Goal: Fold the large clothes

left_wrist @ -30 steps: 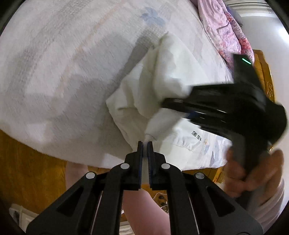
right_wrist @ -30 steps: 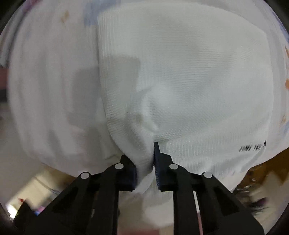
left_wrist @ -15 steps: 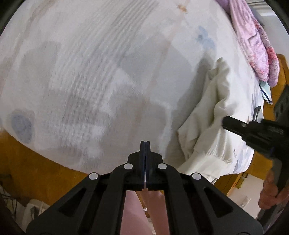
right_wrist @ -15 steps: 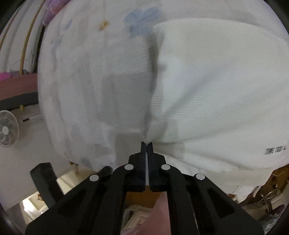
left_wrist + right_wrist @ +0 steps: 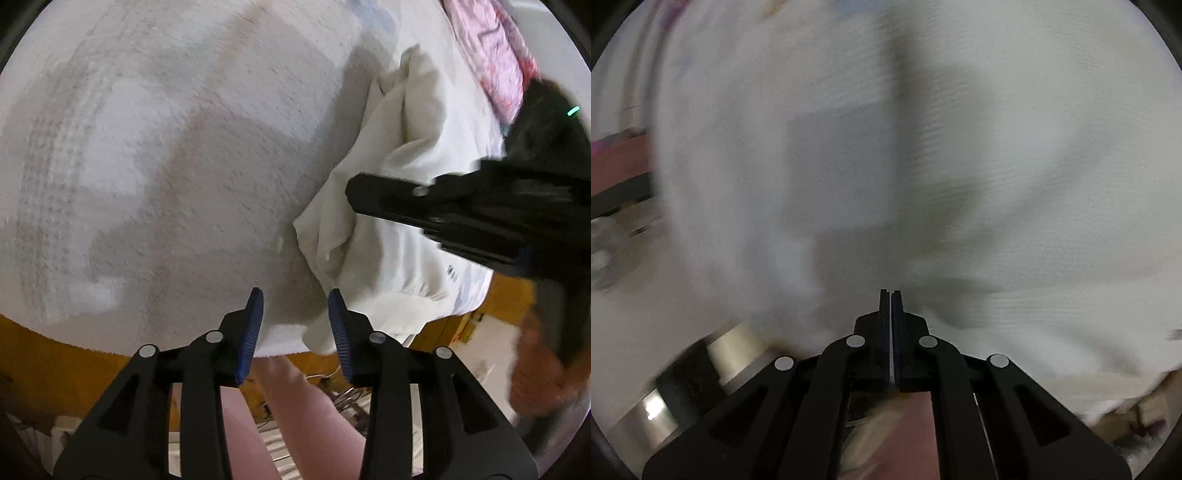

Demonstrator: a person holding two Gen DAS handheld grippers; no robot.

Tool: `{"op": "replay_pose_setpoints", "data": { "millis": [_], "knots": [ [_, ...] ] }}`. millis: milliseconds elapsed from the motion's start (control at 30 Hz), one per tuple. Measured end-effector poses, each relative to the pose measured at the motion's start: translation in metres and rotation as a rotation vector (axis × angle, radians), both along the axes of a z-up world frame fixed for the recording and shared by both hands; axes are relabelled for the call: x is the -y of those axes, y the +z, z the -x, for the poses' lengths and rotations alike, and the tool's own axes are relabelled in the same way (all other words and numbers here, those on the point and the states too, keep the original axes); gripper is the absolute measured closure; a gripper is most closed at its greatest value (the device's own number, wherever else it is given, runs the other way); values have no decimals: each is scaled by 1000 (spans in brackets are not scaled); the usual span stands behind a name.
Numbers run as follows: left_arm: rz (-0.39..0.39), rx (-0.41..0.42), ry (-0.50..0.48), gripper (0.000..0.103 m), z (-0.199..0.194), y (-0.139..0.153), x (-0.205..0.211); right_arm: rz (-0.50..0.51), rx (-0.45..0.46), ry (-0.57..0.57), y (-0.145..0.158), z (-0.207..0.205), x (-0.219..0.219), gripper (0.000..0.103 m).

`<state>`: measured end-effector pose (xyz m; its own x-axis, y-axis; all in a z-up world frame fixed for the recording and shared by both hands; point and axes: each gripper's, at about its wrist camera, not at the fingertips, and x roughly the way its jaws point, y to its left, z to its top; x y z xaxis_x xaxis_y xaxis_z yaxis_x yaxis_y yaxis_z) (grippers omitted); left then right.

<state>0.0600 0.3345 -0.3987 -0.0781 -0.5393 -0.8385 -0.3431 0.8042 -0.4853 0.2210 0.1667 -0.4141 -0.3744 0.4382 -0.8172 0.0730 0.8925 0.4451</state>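
A white garment lies bunched on the bed's right side in the left wrist view, with a corner hanging near the bed's front edge. My left gripper is open, its blue-padded jaws apart just left of that hanging corner, holding nothing. My right gripper shows there as a black body above the garment. In the blurred right wrist view the right gripper has its jaws pressed together over the white garment, with no cloth visible between them.
A pale patterned bedspread covers the bed. A pink floral cloth lies at the far right. The wooden bed frame runs along the near edge. My leg is below the left gripper.
My left gripper has opened and swung back right toward the garment's hanging corner. The right gripper let go of the cloth, shut, and now moves fast over the garment.
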Motion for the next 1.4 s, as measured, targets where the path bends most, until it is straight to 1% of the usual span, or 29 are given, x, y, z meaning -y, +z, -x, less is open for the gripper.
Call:
{"op": "replay_pose_setpoints", "data": {
  "millis": [33, 67, 100, 167, 267, 300, 333, 367, 400, 433, 500, 567, 633, 700, 767, 800, 833, 867, 900, 967, 1033, 1067, 1133, 1167, 1200, 1233, 1267, 1333, 1400],
  "knots": [
    [-7, 1, -11, 65, -1, 2, 3, 31, 45, 7, 14, 1, 4, 83],
    [-21, 8, -30, 65, -2, 7, 8, 33, 72, -24, 23, 1, 11, 62],
    [-30, 23, -57, 65, -5, 12, 15, 24, 93, -69, 31, 2, 20, 48],
    [-58, 75, -131, 65, -10, 29, 32, 33, 121, -138, 47, 6, 49, 49],
    [-86, 178, -199, 65, -26, 55, 59, 144, 200, -169, 66, 10, 95, 49],
    [-84, 207, -207, 66, -32, 61, 68, 171, 228, -185, 71, 13, 114, 51],
    [-78, 239, -209, 68, -38, 65, 76, 186, 247, -194, 70, 14, 123, 60],
    [-71, 261, -210, 77, -45, 67, 84, 221, 265, -203, 71, 16, 141, 92],
    [-70, 281, -216, 81, -53, 67, 93, 249, 266, -213, 67, 18, 151, 102],
    [-83, 296, -226, 84, -62, 64, 105, 271, 262, -233, 63, 19, 171, 102],
    [-187, 297, -244, 96, -87, 45, 126, 301, 254, -259, 53, 17, 186, 102],
    [-304, 217, -236, 103, -108, 6, 130, 316, 218, -239, 29, 12, 197, 102],
    [-263, 138, -166, 101, -122, -26, 126, 329, 129, -225, -24, 7, 203, 103],
    [-262, 129, -161, 101, -124, -23, 129, 320, 102, -196, -47, 6, 201, 103],
    [-342, 139, -238, 101, -110, -6, 136, 265, 69, -209, -37, 13, 200, 103],
    [-376, 113, -269, 101, -96, 0, 139, 178, -10, -249, -37, 30, 200, 102],
    [-374, 83, -284, 101, -79, 2, 140, 143, -55, -268, -39, 43, 199, 102],
    [-367, 64, -292, 101, -66, 2, 142, 165, -73, -246, -44, 66, 196, 103],
    [-371, 37, -309, 101, -51, -3, 145, 196, -61, -213, -53, 84, 192, 103],
    [-400, 4, -337, 101, -26, -24, 148, 155, -21, -315, -67, 105, 196, 103],
    [-405, 6, -322, 101, -18, -35, 147, 132, -68, -352, -66, 109, 200, 103],
    [-400, -3, -308, 101, -21, -33, 146, 127, -106, -309, -63, 109, 196, 103],
    [-401, -9, -324, 100, -29, -23, 149, 124, -92, -255, -49, 111, 198, 96],
    [-410, -3, -344, 93, -31, -17, 146, 128, -78, -226, -41, 112, 197, 88],
    [-417, 7, -359, 84, -34, -12, 147, 136, -77, -222, -36, 113, 198, 64],
    [-418, 16, -368, 59, -34, -9, 147, 147, -72, -230, -32, 114, 202, 50],
    [-420, 34, -380, 44, -36, -2, 148, 158, -45, -265, -22, 115, 208, 36],
    [-422, 44, -396, 43, -40, 5, 148, 132, -28, -316, -13, 114, 216, 31],
    [-421, 29, -391, 35, -45, 7, 142, 107, -56, -407, -12, 127, 237, 29]
  ]
}}
